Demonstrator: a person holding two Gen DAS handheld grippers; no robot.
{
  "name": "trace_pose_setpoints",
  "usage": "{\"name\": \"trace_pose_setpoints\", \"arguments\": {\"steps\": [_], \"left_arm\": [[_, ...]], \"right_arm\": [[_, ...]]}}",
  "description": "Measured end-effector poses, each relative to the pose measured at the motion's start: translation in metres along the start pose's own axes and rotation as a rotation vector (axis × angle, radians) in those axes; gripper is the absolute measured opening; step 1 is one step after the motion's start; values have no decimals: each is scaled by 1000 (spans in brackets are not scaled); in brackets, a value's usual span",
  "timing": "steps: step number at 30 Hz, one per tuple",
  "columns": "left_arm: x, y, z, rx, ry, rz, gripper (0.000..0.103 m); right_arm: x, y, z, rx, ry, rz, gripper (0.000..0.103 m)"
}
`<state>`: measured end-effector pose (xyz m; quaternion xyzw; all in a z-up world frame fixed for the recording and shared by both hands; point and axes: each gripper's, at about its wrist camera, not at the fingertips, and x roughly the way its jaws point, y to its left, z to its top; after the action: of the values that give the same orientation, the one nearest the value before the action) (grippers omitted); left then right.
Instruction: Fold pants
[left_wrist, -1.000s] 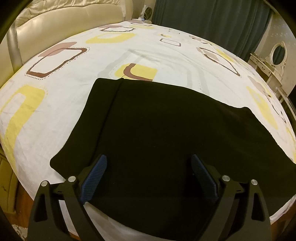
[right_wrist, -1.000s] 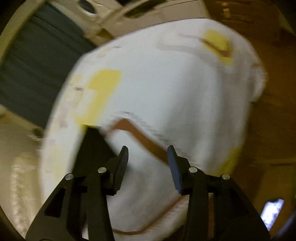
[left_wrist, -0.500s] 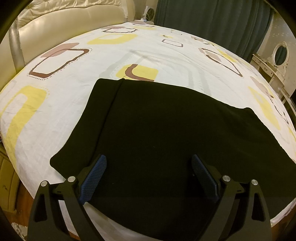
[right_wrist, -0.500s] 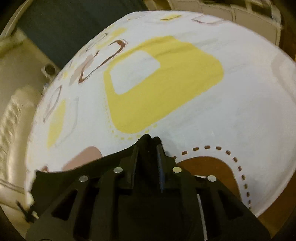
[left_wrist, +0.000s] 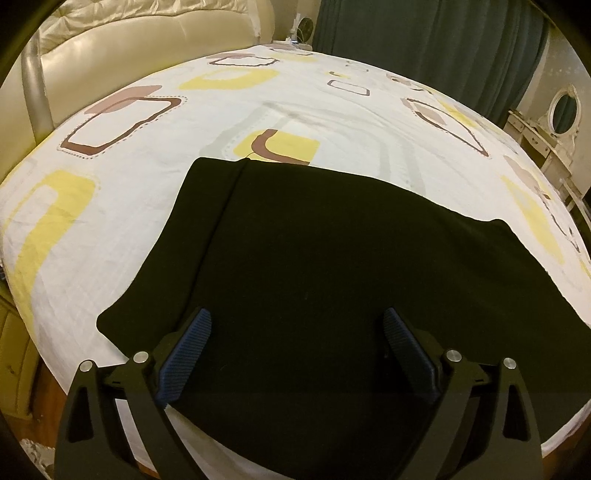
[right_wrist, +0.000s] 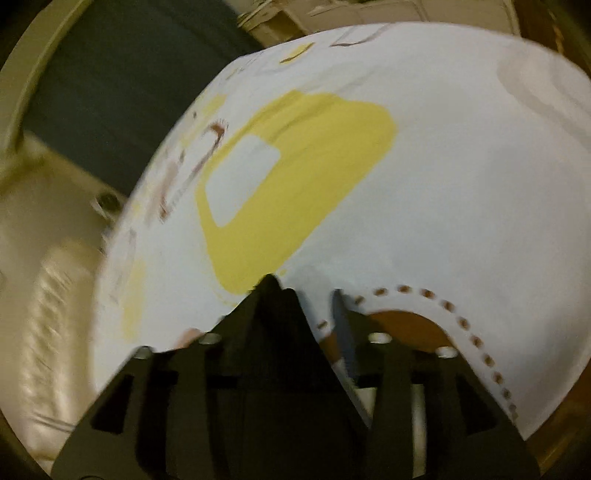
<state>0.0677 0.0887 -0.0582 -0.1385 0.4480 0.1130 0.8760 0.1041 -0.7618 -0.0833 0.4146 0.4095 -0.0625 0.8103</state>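
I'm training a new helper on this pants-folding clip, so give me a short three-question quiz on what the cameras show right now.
1. True or false: the left gripper is shut on the pants.
2. The pants lie on: A) a patterned sheet; B) a wooden floor; C) a chair.
3. What hangs beyond the bed's far edge?

Key
1. False: its jaws stand wide apart over the pants, gripping nothing.
2. A.
3. A dark curtain.
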Motion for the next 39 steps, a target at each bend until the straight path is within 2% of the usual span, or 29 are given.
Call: {"name": "trace_pose_setpoints", "arguments": {"steps": [4,8,10,14,17,18,19,21,23,29,34,39], "left_arm": [[-8,2,-2,6,-15,-23,94],[-18,5,-3,-4,-26,-36,94],[-22,7,-3,-6,-26,-41,94],[-30,12,-2,-12,-31,-45,94],[-35,18,-2,-25,-31,-49,94],[-36,19,-2,-28,-31,-50,94],[-38,20,-2,-28,-32,-49,94],[-41,22,-2,-20,-31,-45,94],[-44,22,-3,-9,-28,-46,94],[-51,25,-2,-1,-19,-60,94],[-52,25,1,-29,-5,-83,94],[-57,18,1,-3,-12,-109,94]], "right_arm": [[-27,-31,-3,83,37,117,52],[-44,-53,-14,102,99,128,58],[-40,-57,-21,129,149,185,59],[-25,-42,-30,111,220,233,60],[-12,-22,-33,70,255,220,61],[-9,-18,-34,68,264,219,57],[-5,-12,-35,60,275,207,45],[-1,-2,-42,25,308,176,29],[1,9,-46,1,294,130,24],[-24,31,-55,0,161,108,22],[-50,60,-65,-12,81,132,21],[-71,95,-66,-53,41,158,21]]}}
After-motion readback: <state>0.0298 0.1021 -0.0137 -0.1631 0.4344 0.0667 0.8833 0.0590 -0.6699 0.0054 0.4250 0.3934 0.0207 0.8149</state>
